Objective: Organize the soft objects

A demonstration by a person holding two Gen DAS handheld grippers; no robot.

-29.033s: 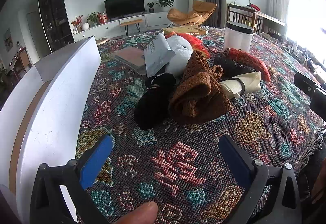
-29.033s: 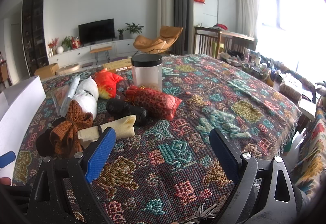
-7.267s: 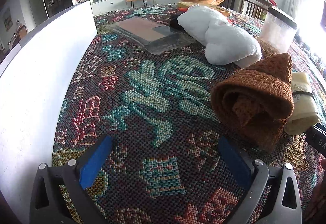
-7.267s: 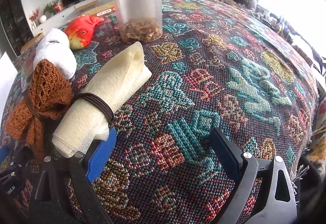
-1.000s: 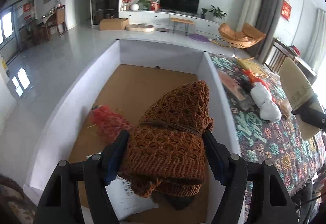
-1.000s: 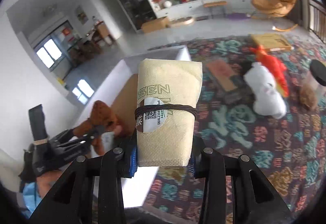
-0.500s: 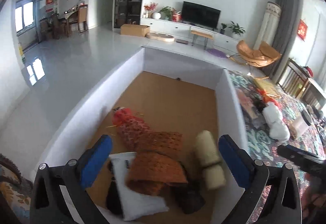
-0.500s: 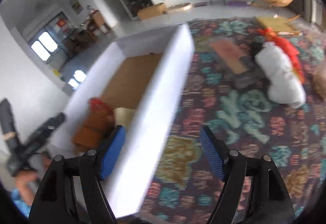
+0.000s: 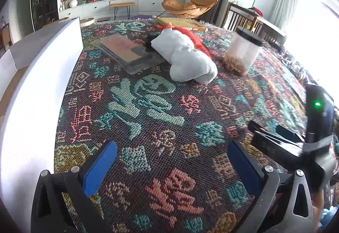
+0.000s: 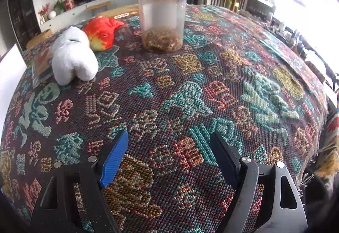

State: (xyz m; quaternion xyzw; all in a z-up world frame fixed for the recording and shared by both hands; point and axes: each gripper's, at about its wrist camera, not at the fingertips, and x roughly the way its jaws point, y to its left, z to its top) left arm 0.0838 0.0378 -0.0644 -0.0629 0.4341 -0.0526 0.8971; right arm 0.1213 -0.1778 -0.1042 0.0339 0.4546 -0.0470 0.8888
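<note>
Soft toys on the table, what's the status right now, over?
Left hand-held gripper open, empty. Right hand-held gripper open, empty. White plush and orange fish plush on tablecloth, touching, ungrasped. Clear jar beside them; approach unobstructed.

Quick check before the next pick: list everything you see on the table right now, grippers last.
white plush: 1, white, left on the cloth
fish plush: 1, orange-red, behind the white plush
jar: 1, clear with black lid, brown contents, centre back
flat packet: 1, clear with pinkish insert, left of the white plush
flat box: 1, yellow, far edge
white bin wall: 1, white, left edge
left gripper: open, empty
right gripper: open, empty
</note>
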